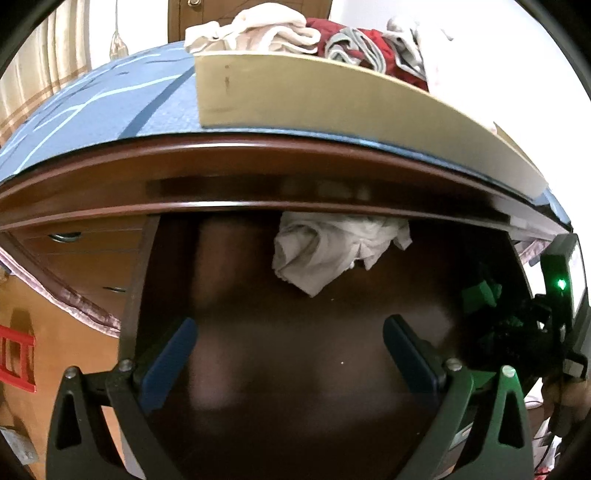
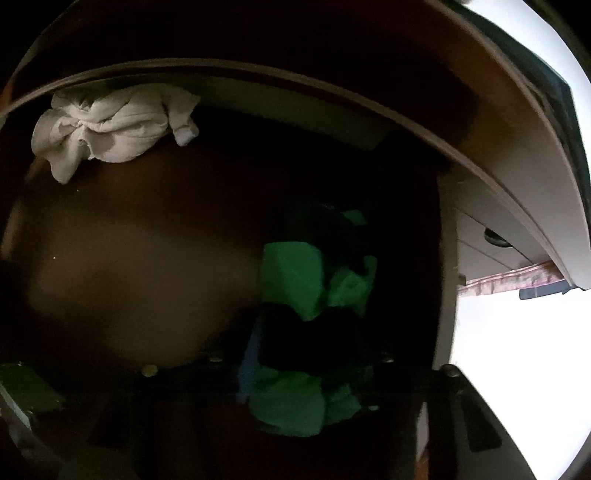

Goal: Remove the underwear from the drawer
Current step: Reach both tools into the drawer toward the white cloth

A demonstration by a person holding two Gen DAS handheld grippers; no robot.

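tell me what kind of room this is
Probably a bedroom. An open dark wooden drawer holds crumpled white underwear, a tray on top is piled with more clothes, and curtains hang at the left.

Your right gripper (image 2: 314, 354) sinks into shadow in its own view, fingers lost against the green garment (image 2: 295, 273), so you cannot tell how the jaws stand. The white underwear's (image 1: 332, 247) back edge hides beneath the dresser's rim (image 1: 258, 192).
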